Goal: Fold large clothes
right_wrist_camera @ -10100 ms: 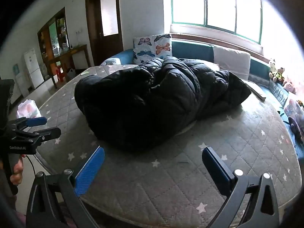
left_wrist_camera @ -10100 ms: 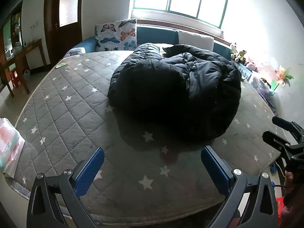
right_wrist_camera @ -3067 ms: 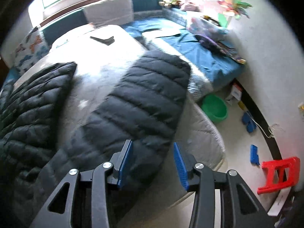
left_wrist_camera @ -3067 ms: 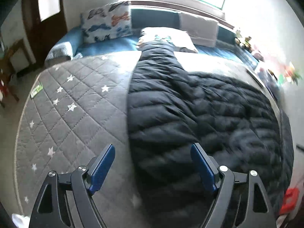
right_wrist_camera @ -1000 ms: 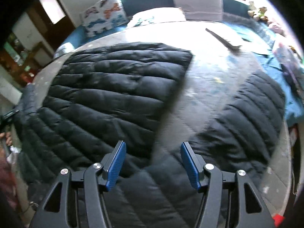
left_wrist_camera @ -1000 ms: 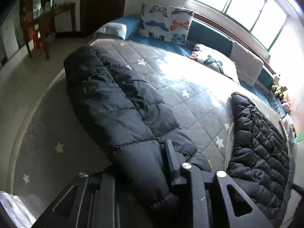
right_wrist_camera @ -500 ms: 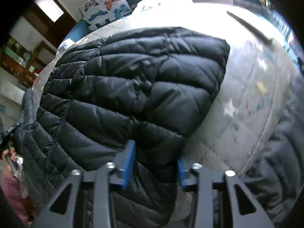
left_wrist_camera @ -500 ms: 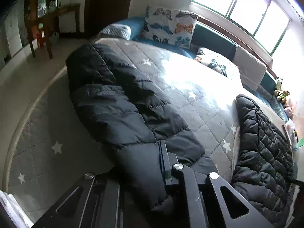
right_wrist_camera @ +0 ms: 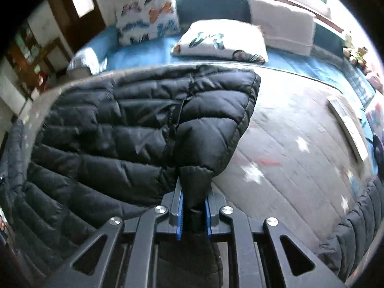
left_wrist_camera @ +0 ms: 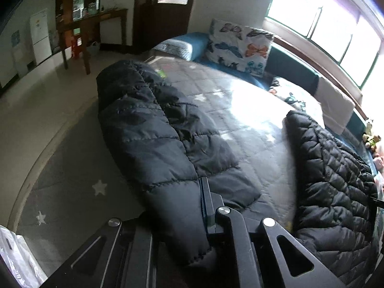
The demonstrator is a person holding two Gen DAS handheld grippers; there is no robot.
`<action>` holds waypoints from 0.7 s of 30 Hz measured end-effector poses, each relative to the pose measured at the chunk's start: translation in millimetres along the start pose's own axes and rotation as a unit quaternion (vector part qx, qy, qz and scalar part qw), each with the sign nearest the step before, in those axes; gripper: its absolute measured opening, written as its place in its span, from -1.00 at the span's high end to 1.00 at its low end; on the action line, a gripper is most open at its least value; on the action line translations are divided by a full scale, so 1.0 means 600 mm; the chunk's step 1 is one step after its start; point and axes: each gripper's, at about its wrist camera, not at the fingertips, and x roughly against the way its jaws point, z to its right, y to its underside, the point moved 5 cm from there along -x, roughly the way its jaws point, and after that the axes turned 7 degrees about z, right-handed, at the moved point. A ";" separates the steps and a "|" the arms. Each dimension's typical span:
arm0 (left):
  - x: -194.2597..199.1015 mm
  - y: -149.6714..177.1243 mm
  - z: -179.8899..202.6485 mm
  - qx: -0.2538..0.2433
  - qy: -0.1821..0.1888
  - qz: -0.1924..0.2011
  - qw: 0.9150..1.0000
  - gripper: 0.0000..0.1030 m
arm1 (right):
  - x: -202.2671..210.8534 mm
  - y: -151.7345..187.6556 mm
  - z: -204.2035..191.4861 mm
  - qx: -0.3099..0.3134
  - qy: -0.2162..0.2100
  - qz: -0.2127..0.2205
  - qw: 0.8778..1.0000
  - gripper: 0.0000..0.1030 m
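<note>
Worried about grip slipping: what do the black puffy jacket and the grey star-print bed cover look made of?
Black puffy jacket: likely slick synthetic shell over padding; faint sheen, stitched puffed channels. Grey star-print bed cover: apparently matte quilted fabric; diamond stitching.

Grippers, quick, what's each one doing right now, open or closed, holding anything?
Left gripper: closed on the black puffer jacket.
Right gripper: closed on a bunched edge of the same jacket.

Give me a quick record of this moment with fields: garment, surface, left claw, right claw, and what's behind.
garment: black puffer jacket, spread open
surface: grey star-quilted mattress
left claw: shut on a sleeve of the jacket
right claw: shut on a bunched jacket edge
behind: butterfly pillow, window, wooden desk
</note>
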 end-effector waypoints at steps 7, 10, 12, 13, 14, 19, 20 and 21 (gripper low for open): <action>-0.013 0.000 0.000 0.005 0.010 -0.025 1.000 0.69 | 0.053 0.031 0.007 0.046 0.032 -0.015 0.998 0.32; 0.001 -0.004 0.000 0.011 0.017 -0.035 0.999 0.61 | 0.113 0.068 0.000 0.062 0.031 -0.016 0.997 0.28; 0.013 -0.002 -0.005 0.021 0.027 -0.048 0.998 0.56 | 0.144 0.101 -0.015 0.072 0.020 -0.025 0.997 0.23; 0.021 0.000 -0.008 0.030 0.032 -0.056 0.997 0.52 | 0.155 0.116 -0.024 0.078 0.013 -0.029 0.996 0.21; 0.029 0.004 -0.010 0.035 0.037 -0.061 0.997 0.48 | 0.167 0.135 -0.035 0.086 0.005 -0.034 0.996 0.21; 0.094 0.020 -0.012 0.026 0.060 -0.050 0.997 0.32 | 0.192 0.251 -0.091 0.119 -0.044 -0.058 0.990 0.20; 0.114 0.025 -0.012 0.016 0.060 -0.042 0.997 0.27 | 0.195 0.275 -0.100 0.127 -0.048 -0.066 0.989 0.20; 0.136 0.030 -0.010 0.006 0.064 -0.034 0.997 0.25 | 0.190 0.306 -0.105 0.142 -0.040 -0.076 0.986 0.20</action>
